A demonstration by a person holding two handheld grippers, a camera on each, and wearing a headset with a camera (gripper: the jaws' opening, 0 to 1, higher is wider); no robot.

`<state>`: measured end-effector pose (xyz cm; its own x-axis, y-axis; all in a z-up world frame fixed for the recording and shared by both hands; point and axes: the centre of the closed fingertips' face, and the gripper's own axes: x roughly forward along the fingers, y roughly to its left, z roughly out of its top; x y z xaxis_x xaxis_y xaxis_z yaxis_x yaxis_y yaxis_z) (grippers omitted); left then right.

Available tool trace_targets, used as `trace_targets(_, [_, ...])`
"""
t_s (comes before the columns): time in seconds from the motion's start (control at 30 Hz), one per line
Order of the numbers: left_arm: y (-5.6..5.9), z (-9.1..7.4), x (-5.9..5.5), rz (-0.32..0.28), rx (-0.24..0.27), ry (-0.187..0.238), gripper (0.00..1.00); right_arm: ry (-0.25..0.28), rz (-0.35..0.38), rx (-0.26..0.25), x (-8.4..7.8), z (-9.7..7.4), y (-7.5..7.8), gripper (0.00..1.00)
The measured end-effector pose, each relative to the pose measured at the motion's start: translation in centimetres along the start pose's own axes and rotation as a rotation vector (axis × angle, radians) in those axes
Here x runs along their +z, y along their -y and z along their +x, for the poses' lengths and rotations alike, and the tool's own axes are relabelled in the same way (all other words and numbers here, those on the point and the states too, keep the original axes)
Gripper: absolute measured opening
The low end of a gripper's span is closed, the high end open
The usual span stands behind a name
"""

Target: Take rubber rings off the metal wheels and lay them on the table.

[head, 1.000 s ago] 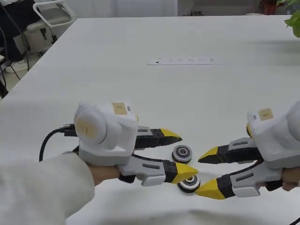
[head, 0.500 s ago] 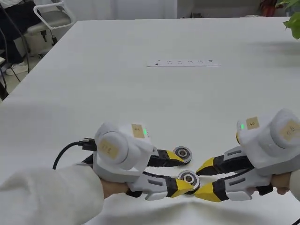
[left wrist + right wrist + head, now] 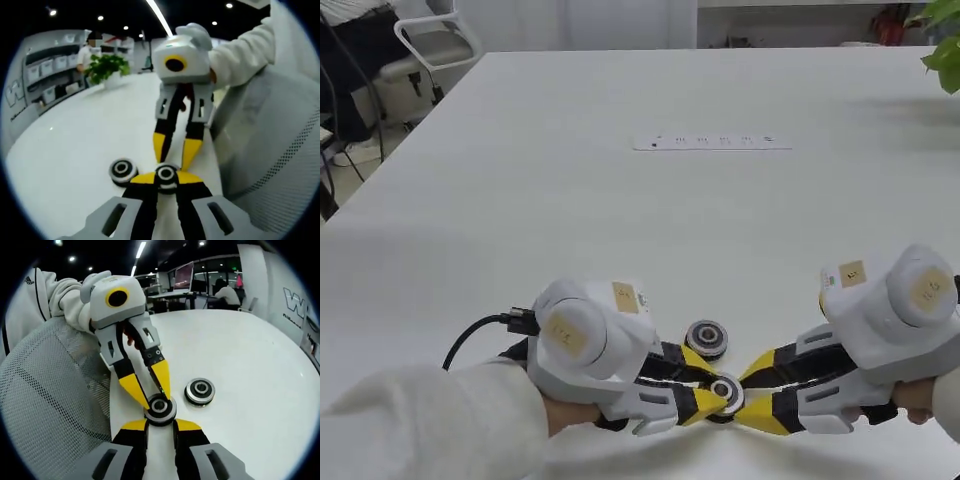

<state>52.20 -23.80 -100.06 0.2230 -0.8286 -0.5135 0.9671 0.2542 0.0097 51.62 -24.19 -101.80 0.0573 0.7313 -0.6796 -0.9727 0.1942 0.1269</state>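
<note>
Where apart before, hand-held grippers (image 3: 712,383) (image 3: 744,392) now grip wheel (image 3: 725,390).

- The surface (image 3: 570,150) was white and smooth, with a soft sheen that caught the ceiling lights.
- The nearer wheel (image 3: 725,391) had a bright, polished metal hub inside a matt black rubber ring. The farther wheel (image 3: 706,338) looked the same.
- The left gripper (image 3: 702,380) and right gripper (image 3: 752,388) had smooth white plastic housings, grey plastic shells, and black jaws ending in shiny yellow tips.
- The sleeve (image 3: 430,420) was cream cloth, soft and fleecy.
- The mesh (image 3: 55,400) was a pale, open weave.
</note>
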Motion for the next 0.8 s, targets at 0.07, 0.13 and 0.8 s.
trace_targets(0.07, [0.04, 0.00, -0.01, 0.006, 0.000, 0.000, 0.14, 0.000, 0.004, 0.002, -0.04, -0.02, -0.04, 0.16])
trace_targets(0.13, [0.03, -0.02, -0.01, 0.006, 0.000, 0.001, 0.14, -0.002, -0.003, 0.002, -0.05, -0.03, -0.04, 0.15])
trace_targets(0.8, [-0.08, -0.11, -0.03, -0.002, 0.009, 0.009, 0.14, -0.038, 0.050, -0.038, -0.41, -0.31, 0.73, 0.00])
